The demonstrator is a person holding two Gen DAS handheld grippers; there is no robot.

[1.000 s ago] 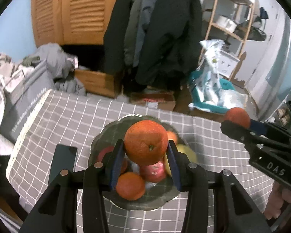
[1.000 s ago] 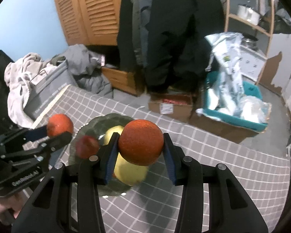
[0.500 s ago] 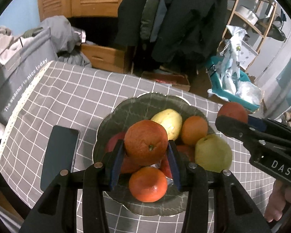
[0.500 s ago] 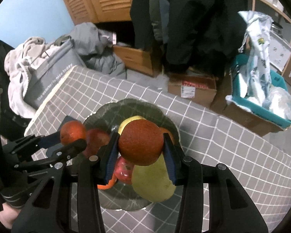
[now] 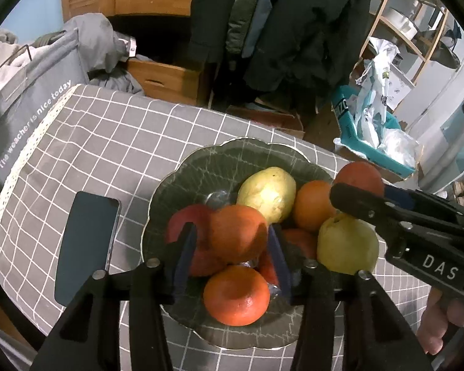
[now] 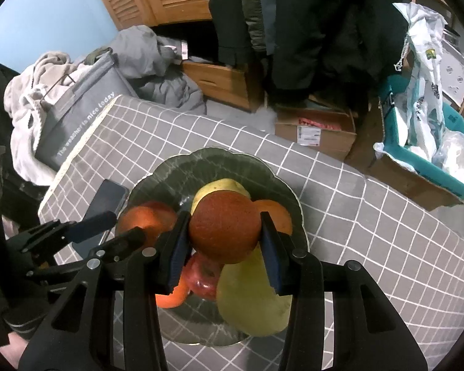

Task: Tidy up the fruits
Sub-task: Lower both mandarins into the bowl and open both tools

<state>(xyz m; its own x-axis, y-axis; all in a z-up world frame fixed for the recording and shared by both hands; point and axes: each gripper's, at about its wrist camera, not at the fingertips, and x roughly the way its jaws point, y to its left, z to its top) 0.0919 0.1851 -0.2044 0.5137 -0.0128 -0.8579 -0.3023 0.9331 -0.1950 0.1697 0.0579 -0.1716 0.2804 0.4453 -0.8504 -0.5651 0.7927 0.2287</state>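
Note:
A dark green scalloped plate (image 5: pixel 201 170) (image 6: pixel 232 160) on the grey checked tablecloth holds oranges, red apples, a yellow pear (image 5: pixel 267 190) and a yellow-green pear (image 5: pixel 348 244) (image 6: pixel 253 296). My left gripper (image 5: pixel 233 249) is low over the plate; its jaws stand slightly wider than the orange (image 5: pixel 238 233) between them, which rests on the pile. My right gripper (image 6: pixel 224 238) is shut on a darker orange (image 6: pixel 225 227) above the plate's right side; it also shows in the left wrist view (image 5: pixel 358 181).
A dark phone (image 5: pixel 86 241) lies on the cloth left of the plate. A grey fabric bin (image 5: pixel 24 108) stands beyond the table's left edge. Cardboard boxes (image 6: pixel 315 126) and a teal crate (image 6: pixel 423 154) sit on the floor behind.
Both grippers have come down toward the plate. The left gripper's jaws have spread and its orange now sits on the fruit pile. The right gripper still grips its orange.

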